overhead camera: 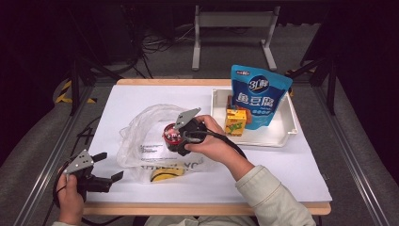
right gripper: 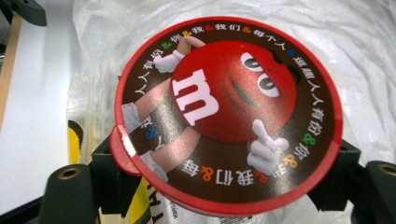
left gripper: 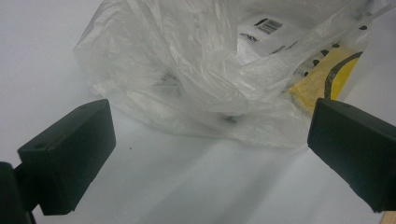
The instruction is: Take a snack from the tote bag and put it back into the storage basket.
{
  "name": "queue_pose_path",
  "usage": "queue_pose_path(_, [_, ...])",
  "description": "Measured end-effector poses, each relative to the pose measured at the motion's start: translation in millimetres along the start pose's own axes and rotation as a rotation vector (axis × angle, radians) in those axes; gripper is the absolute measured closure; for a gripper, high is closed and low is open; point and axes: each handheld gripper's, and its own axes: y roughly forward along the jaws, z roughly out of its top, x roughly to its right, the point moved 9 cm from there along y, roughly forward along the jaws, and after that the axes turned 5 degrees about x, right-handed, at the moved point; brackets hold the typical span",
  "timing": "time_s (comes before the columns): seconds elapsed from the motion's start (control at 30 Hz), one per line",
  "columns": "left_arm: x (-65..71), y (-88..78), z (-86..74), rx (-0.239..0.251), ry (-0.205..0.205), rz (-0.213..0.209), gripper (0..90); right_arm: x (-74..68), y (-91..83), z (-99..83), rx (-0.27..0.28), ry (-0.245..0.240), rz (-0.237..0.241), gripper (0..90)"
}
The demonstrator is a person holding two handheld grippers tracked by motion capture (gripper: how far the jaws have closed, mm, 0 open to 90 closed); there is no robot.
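Currently right tool (overhead camera: 175, 139) clamps round candy tin (right gripper: 228, 116) above plastic bag (overhead camera: 141, 136) for loading; left tool (overhead camera: 112, 165) idle near-left, jaws wide, empty.

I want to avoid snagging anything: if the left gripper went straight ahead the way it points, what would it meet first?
Most likely the clear plastic bag; the left gripper has open jaws aimed at its crumpled near side, with bare table between.
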Motion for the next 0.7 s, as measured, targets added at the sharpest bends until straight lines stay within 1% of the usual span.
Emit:
queue_pose_path(0.17, [0.0, -0.1, 0.0, 0.0, 0.0, 0.0, 1.5, -1.9, -7.0, 7.2, 0.019, -0.002, 0.004, 25.4])
queue_pose_path(0.4, [0.0, -0.1, 0.0, -0.001, 0.001, 0.0, 1.5, -3.5, -15.9, 12.7, 0.023, -0.014, 0.002, 25.4])
queue_pose_path(0.53, [0.2, 0.2, -0.1, -0.001, 0.001, -0.001, 1.4, -4.6, -20.8, 13.8, 0.024, -0.01, 0.009, 25.4])
queue_pose_path(0.7, [0.0, 0.1, 0.0, -0.001, 0.001, 0.0, 1.5, -2.5, -29.9, 15.7, 0.029, -0.01, 0.0, 25.4])
